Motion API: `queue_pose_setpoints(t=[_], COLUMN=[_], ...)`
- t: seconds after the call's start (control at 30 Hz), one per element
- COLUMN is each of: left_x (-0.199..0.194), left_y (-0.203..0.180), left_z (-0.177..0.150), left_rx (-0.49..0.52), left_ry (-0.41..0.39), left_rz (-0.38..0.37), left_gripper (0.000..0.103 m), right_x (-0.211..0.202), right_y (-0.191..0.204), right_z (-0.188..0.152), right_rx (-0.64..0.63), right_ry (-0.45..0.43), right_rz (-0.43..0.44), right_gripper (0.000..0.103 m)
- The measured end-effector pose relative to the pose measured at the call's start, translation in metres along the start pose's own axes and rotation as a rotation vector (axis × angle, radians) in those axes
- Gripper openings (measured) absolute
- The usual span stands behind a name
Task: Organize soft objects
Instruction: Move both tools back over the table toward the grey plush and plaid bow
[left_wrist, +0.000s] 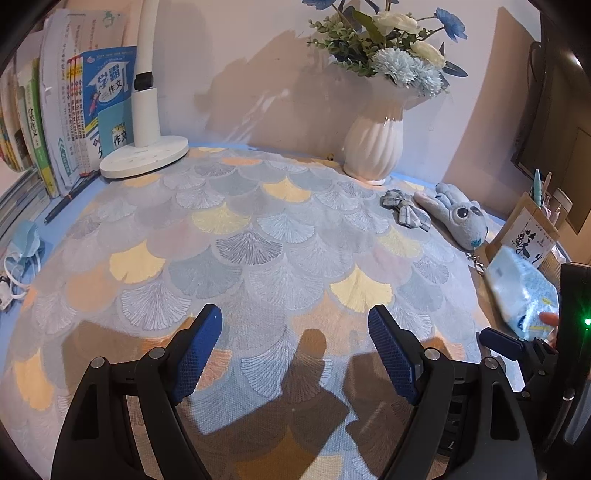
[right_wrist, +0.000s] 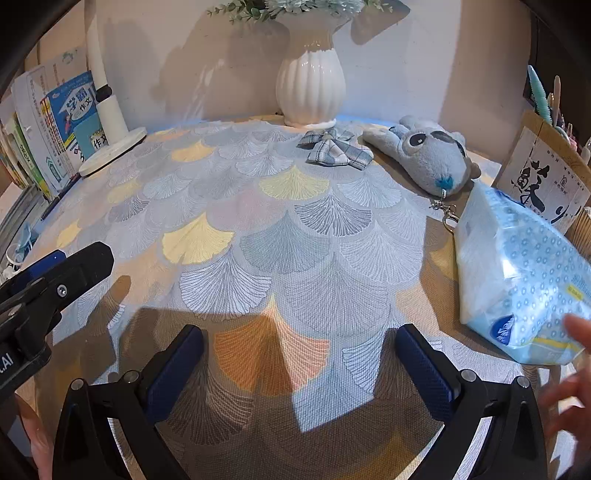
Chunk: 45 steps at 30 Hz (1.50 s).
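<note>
1. Under both grippers lies a tablecloth (right_wrist: 280, 229) with a fan-leaf pattern in blue, grey and yellow.
2. The left gripper (left_wrist: 295, 354) has its two blue pads wide apart, with nothing between them. It hangs over bare cloth.
3. The right gripper (right_wrist: 299, 373) is spread wide too, and holds nothing.
4. Ahead of the right gripper and off to its right lies a pack of tissues (right_wrist: 517, 280). Its long side runs from far-left to near-right, and its near end is tipped toward a bare hand (right_wrist: 572, 365) at the right edge. The fingers are at the pack's near corner; I cannot tell if they hold it.
5. Farther ahead, beyond the pack, lies a blue plush toy (right_wrist: 424, 155). It lies long-ways, ears toward the vase and nose toward the near right. A metal clip (right_wrist: 448, 218) hangs off its nose end, just beside the pack.
6. Left of the toy, just beside it, lies a checked cloth bow (right_wrist: 332, 147), its wings spread left and right.
7. Straight ahead at the far edge stands a white vase (right_wrist: 310, 85) with flowers.
8. Far to the left stand a white lamp base (right_wrist: 110, 151) and a row of books (right_wrist: 66, 118).
9. Far from the left gripper, on its left, lies a blue face mask (left_wrist: 26, 240).
</note>
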<state>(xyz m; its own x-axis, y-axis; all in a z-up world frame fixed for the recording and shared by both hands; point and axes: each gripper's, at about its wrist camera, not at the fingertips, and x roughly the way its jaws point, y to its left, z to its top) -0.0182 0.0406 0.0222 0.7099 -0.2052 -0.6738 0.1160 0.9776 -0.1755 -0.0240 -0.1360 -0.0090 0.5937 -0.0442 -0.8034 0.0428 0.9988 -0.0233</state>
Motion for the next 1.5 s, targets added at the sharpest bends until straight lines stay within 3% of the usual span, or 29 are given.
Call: queue_pose_setpoints(t=[1.5], left_x=[0.0001], left_y=[-0.0033], left_z=[-0.0006], left_rx=[0.008], left_ry=[-0.005], left_rz=[-0.030], left_gripper=[0.080], right_x=[0.0000], right_y=[-0.0003], right_z=[0.0005], right_rx=[0.000], right_ry=[-0.002], right_rz=[-0.002], right_gripper=[0.103])
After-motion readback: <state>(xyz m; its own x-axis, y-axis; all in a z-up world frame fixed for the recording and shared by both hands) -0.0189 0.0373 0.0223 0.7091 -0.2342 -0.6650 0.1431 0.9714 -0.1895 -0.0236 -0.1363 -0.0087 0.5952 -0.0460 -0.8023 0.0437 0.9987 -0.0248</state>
